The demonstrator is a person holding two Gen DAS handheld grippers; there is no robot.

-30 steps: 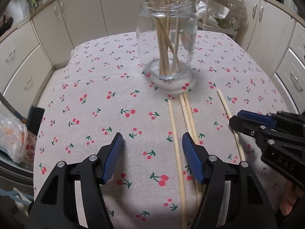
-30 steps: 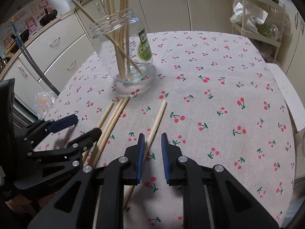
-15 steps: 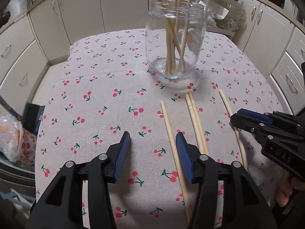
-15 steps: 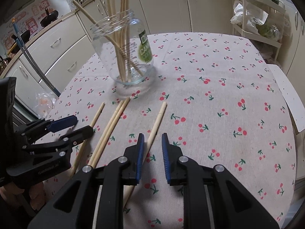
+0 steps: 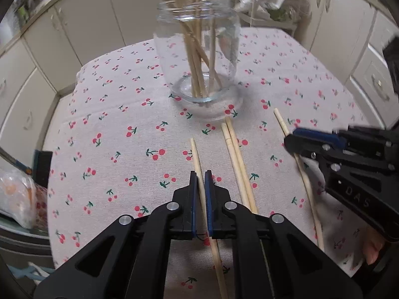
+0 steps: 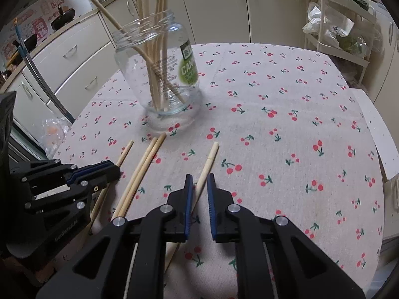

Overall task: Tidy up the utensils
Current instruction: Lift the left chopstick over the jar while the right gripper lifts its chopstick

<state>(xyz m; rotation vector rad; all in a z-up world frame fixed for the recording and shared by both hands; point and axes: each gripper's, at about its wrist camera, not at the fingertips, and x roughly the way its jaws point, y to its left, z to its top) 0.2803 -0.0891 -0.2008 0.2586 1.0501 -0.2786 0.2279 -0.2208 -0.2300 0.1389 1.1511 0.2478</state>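
We find the left gripper now clenched on the leftmost chopstick, where a second ago its jaws stood wide — pickup secured. The stick lies on the tabletop, short of the jar. The right gripper's jaws are closing around another chopstick, not yet gripping.
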